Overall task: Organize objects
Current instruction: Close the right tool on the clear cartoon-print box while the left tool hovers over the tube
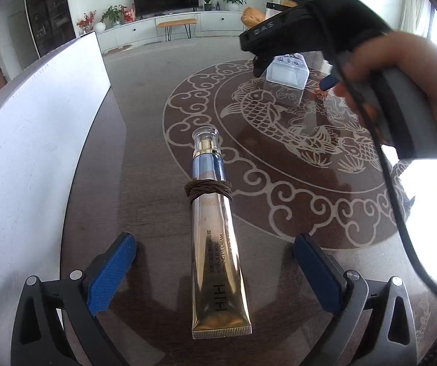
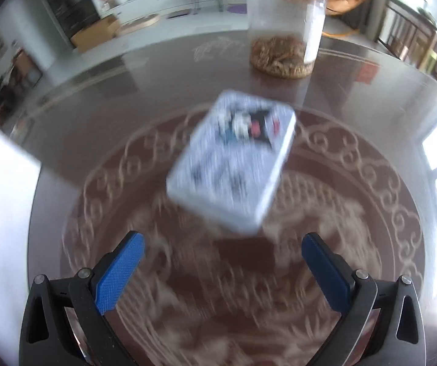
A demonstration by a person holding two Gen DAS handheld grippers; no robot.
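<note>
Left gripper (image 1: 215, 271) jaws spread wide, straddling the tube (image 1: 216, 244) lying on the table (image 1: 145, 158). Right gripper (image 2: 223, 274) jaws also wide, empty, short of the box (image 2: 233, 158). Risk: the view is motion-blurred, so a fast approach could knock the box toward the jar (image 2: 285, 27).

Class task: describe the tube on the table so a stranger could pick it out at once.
Start at the dark table with its fish medallion. At the medallion's edge, between the open left claw, lies the gold eye cream tube. Only it wears a brown hair tie.
</note>
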